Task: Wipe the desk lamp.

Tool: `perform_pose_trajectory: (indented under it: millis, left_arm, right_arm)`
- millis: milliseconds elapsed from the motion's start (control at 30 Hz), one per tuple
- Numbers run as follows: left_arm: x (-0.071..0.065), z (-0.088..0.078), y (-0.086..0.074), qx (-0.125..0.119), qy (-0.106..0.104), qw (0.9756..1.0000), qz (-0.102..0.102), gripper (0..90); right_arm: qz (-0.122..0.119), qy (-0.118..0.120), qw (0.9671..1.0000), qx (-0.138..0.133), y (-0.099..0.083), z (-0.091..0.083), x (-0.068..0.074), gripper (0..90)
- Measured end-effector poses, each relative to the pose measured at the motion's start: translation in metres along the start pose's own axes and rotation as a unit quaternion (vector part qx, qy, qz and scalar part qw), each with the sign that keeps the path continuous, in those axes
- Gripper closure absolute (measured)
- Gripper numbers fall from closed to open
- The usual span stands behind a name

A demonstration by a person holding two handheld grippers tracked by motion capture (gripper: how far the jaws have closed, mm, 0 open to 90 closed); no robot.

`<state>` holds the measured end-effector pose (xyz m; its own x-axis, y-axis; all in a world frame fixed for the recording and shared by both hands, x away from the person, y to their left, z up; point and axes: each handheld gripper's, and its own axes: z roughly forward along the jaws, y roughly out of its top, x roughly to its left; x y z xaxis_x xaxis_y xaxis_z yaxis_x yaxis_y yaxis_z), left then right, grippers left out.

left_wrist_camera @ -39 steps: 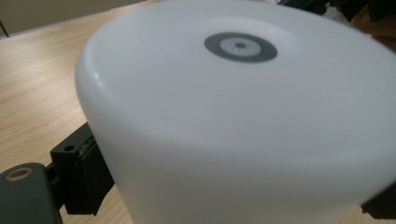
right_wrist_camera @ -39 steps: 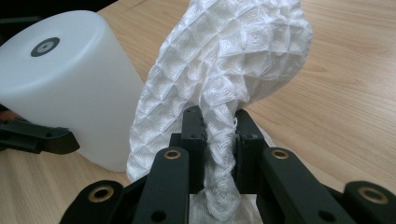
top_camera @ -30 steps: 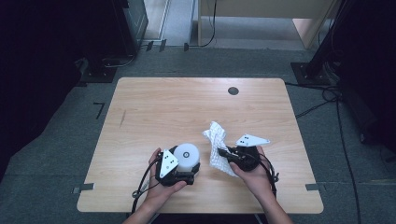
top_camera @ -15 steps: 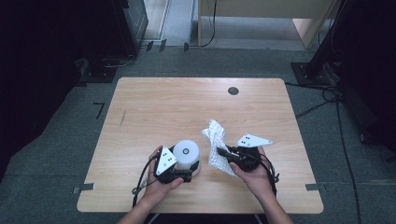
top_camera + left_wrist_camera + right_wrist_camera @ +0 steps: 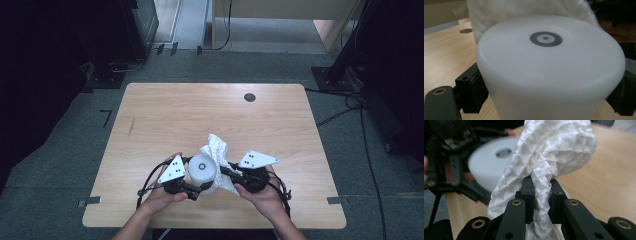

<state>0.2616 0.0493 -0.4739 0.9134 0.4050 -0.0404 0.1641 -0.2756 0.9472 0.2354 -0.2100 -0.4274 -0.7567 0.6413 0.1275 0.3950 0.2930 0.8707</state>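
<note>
From the high view we see a white cylindrical container near the front edge of the wooden bench, its flat end turned up toward the camera and marked with a small dark ring. Against its right side a white, crinkled cloth stands up, with a peak pointing away from us. The left tongs come in from the lower left and clasp the container at its sides; the right tongs reach in from the right and meet the cloth just beside the container. A hand is wrapped round each tool, and a small dark disc lies well apart near the bench's far edge.

In the left gripper view we see the container up close: smooth, matt, milky white, with a rounded rim and the grey ring mark at the centre of its flat face. The black pads press on its wall at either side, so the left tongs are closed on it. The cloth rises directly behind it.

In the right gripper view we see the cloth has a quilted, diamond-like weave and bunches into a thick fold. The right tongs are nearly fully closed, pinching a twisted strand of it between the jaws. The container sits just behind and to the left, touching the cloth.
</note>
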Motion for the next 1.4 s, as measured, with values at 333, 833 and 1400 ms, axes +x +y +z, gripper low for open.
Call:
perform_pose_trajectory:
  millis: [333,833,1400]
  left_arm:
    - [0.004,-0.004,0.001,-0.013,0.017,0.9997,-0.009,8.5]
    - [-0.002,0.010,0.000,0.002,0.015,0.9999,0.001,8.5]
    - [0.001,0.019,-0.012,0.020,0.038,0.9990,0.016,8.1]
  right_arm:
    - [0.037,-0.009,0.9936,0.107,-0.031,0.042,-0.008,78.4]
    - [0.041,-0.013,0.9974,0.058,-0.015,0.017,-0.014,78.1]
    - [0.076,-0.046,0.9936,0.070,-0.028,0.010,-0.051,77.8]
